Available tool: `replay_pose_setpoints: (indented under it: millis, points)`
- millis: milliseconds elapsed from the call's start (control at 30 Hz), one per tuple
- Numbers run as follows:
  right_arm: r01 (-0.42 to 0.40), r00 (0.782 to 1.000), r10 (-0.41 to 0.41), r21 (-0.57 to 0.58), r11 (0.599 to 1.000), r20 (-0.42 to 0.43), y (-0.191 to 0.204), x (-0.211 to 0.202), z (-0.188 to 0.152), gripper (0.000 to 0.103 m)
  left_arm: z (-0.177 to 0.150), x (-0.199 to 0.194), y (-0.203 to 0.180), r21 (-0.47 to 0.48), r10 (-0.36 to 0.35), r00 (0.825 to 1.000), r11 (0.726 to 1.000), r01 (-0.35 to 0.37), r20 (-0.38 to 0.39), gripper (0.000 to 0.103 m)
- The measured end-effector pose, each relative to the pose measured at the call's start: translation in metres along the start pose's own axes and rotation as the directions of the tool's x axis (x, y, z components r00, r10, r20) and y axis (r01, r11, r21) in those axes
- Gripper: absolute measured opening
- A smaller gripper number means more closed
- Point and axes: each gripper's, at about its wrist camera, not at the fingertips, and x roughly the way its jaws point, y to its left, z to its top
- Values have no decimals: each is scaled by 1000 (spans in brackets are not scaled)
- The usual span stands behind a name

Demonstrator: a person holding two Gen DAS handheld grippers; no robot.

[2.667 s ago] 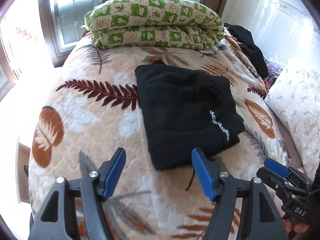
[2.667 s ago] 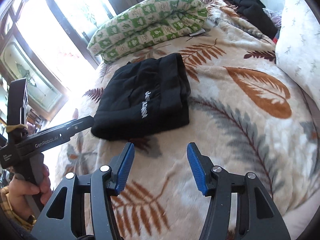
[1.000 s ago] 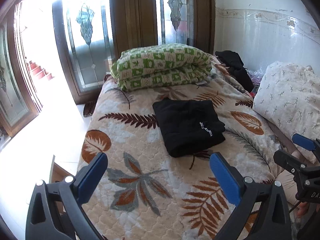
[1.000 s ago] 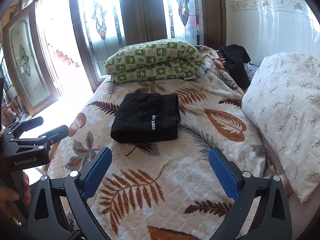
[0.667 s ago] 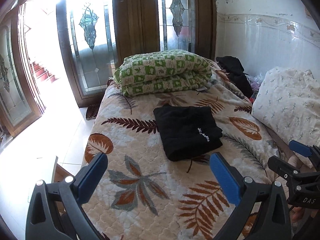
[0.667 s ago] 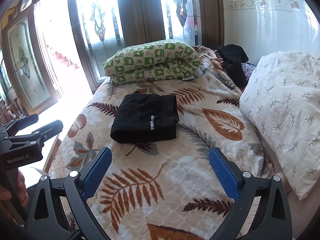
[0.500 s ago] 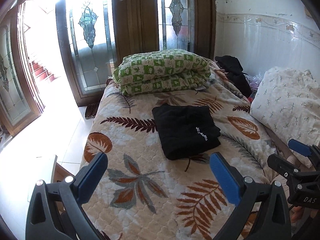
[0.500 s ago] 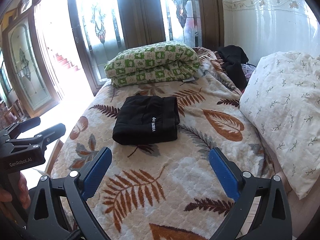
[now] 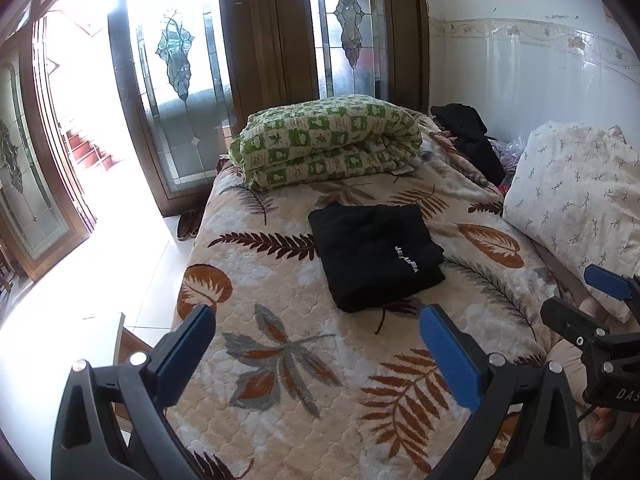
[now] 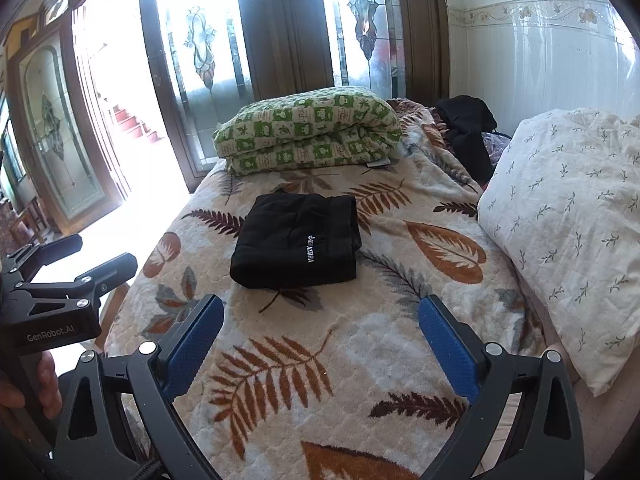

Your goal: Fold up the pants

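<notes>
The black pants [image 9: 376, 256] lie folded into a compact rectangle on the leaf-patterned bedspread [image 9: 288, 360], white lettering on top. They also show in the right wrist view [image 10: 298, 246]. My left gripper [image 9: 318, 344] is open and empty, held back from the pants over the near part of the bed. My right gripper [image 10: 320, 330] is open and empty too, well short of the pants. Each gripper shows at the edge of the other's view.
A folded green checked quilt [image 9: 328, 140] lies at the far end of the bed. A white floral pillow [image 10: 568, 216] sits on the right. Dark clothes [image 10: 468, 128] are piled by the wall. Glass doors stand behind, with bright floor to the left.
Both grippers have opened wider and drawn back and up from the folded pants, which stay put on the bed. In the last half second almost nothing moves.
</notes>
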Motion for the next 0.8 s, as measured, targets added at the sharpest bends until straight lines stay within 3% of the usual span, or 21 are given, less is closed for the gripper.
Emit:
replay_pose_setpoints:
  millis: [800]
  points:
    - [-3,1000,3,3,1000,5,2,-4,1,99,-3,0,-8,-6,-16,1000,1000,16,-14,103]
